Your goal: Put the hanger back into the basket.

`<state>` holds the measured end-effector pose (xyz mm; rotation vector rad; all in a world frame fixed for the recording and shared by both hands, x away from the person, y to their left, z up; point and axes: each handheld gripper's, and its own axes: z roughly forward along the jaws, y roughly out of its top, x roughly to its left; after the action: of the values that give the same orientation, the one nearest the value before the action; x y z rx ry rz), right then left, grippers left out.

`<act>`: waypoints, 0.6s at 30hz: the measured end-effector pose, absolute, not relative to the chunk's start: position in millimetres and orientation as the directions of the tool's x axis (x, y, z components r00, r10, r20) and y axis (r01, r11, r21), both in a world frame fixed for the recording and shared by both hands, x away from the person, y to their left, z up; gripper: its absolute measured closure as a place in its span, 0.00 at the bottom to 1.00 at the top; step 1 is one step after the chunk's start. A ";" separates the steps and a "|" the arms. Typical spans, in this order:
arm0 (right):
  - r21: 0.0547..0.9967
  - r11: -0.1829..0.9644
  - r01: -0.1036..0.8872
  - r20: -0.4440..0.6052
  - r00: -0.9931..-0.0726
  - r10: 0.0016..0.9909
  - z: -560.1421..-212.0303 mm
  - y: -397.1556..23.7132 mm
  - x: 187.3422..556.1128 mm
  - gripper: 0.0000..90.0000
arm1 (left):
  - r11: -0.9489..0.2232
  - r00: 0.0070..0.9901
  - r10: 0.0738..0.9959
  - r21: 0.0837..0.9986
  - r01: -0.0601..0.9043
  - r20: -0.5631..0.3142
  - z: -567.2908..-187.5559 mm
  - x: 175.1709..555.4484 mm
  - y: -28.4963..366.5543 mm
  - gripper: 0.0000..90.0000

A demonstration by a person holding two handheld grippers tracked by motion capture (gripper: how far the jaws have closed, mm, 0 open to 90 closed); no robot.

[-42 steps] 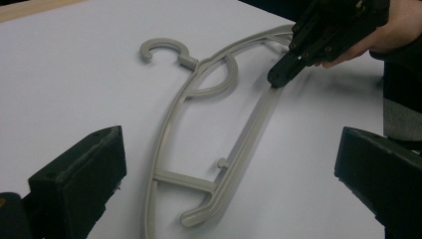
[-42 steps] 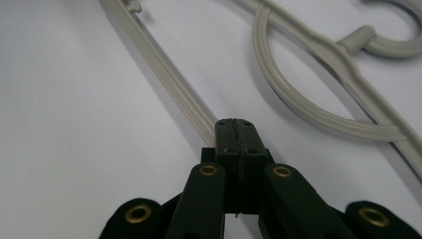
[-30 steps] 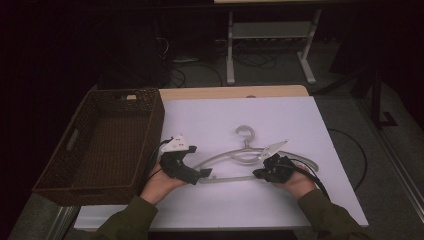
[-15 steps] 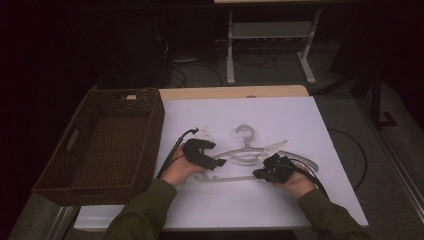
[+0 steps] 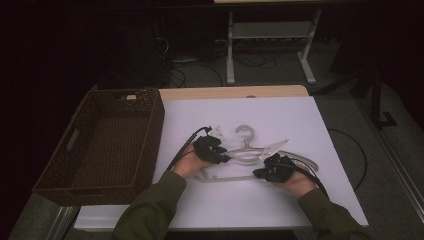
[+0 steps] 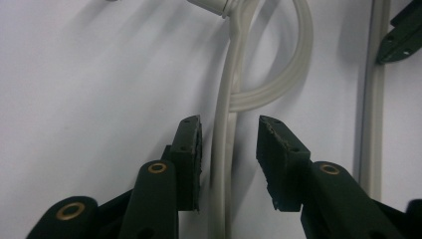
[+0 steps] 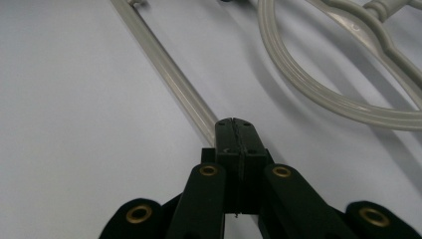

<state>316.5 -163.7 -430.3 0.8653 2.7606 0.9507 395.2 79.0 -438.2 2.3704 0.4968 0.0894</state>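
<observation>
A pale plastic hanger lies flat on the white table cover, its hook pointing away from me. My left gripper is at the hanger's left arm, near the neck. In the left gripper view its jaws straddle that arm and have just been closing, with a small gap still on each side. My right gripper rests at the right end of the hanger's lower bar. In the right gripper view its jaws are shut flat together, their tips on the bar; I cannot tell whether the bar is pinched.
A dark wicker basket stands at the left of the table, against the white cover. A black cable trails from each gripper. Beyond the table's far edge are a metal stand and cables on the floor.
My left hand has moved right and away from me, from the hanger's left tip to its arm near the neck. Its jaws have narrowed around that arm. The right hand has kept still.
</observation>
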 end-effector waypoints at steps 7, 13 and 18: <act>0.592 0.642 0.487 0.095 -0.833 0.545 -430.0 -164.0 316.5 0.99 | -0.700 0.926 0.376 0.642 0.311 -0.039 -438.0 395.9 73.2 0.87; 0.599 0.638 0.484 0.097 -0.835 0.542 -428.8 -164.6 315.6 0.99 | -0.711 0.938 0.345 0.651 0.266 -0.006 -431.9 393.8 74.9 0.90; 0.630 0.617 0.472 0.107 -0.840 0.532 -422.1 -165.3 312.2 0.96 | -0.690 0.938 0.344 0.668 0.279 -0.036 -426.6 392.3 77.7 0.92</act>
<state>312.2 -165.3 -422.1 0.8538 2.7435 1.0279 392.3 77.7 -426.6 2.3719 0.4383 0.1196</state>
